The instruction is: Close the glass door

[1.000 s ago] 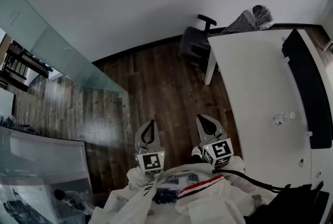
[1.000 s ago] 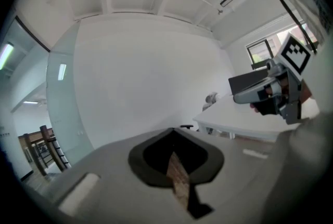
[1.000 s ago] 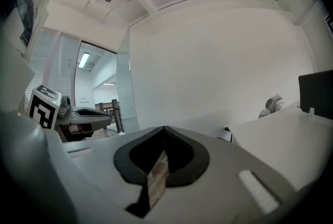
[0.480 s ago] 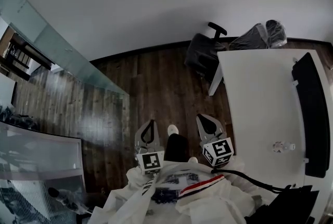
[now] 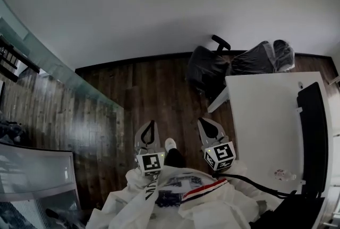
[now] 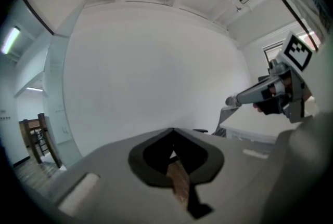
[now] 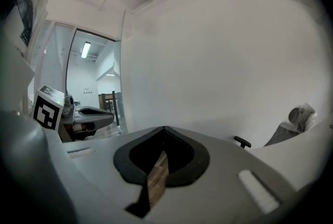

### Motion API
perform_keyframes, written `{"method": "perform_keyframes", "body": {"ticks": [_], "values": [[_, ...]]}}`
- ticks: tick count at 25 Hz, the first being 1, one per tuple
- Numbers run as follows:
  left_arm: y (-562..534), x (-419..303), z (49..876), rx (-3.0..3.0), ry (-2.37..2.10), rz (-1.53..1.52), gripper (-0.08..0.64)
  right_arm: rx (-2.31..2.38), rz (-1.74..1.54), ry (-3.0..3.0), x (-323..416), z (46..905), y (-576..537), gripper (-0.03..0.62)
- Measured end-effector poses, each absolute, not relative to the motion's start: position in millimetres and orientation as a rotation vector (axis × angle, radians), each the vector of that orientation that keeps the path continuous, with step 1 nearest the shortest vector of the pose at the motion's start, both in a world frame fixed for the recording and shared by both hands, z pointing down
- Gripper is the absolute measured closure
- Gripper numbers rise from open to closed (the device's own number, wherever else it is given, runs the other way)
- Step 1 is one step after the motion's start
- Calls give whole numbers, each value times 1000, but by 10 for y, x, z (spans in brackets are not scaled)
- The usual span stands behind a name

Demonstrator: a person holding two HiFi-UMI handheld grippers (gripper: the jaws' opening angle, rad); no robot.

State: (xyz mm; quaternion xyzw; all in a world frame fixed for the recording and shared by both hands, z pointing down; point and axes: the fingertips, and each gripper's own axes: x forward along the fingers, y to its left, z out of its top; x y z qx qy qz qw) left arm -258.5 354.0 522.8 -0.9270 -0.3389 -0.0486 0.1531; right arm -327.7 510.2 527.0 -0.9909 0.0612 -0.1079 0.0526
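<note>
Left claw (image 5: 151, 125) and right claw (image 5: 206, 122) clenched, empty; glass door (image 5: 37, 169) lower left, top edge running left-right.

left claw (image 5: 151, 125) closed, right claw (image 5: 206, 123) closed

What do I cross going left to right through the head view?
glass panel → left gripper → white shoe → right gripper → white table → long black object on the table's right side. I left out the office chair because it overlaps the right gripper's span.

glass door (image 5: 48, 60) left | desk (image 5: 260, 116) right — chair (image 5: 204, 68) beyond it, by wall (image 5: 159, 5)
</note>
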Motion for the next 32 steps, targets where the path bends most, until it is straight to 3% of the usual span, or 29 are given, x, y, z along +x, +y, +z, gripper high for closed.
{"method": "perform_keyframes", "body": {"ticks": [12,24,32], "values": [[3292,-1157,5344,-2667,-912,-135,558,-3024,-293,240,-1740,5251,4918,589],[3269,-224,5539,-2711,-775,-216,558,-2999,-365,322,-796,5419,5092,589],[3673,706,5446,-2734,-646,-235,558,-2954,-346,578,569,5365,5291,589]]}}
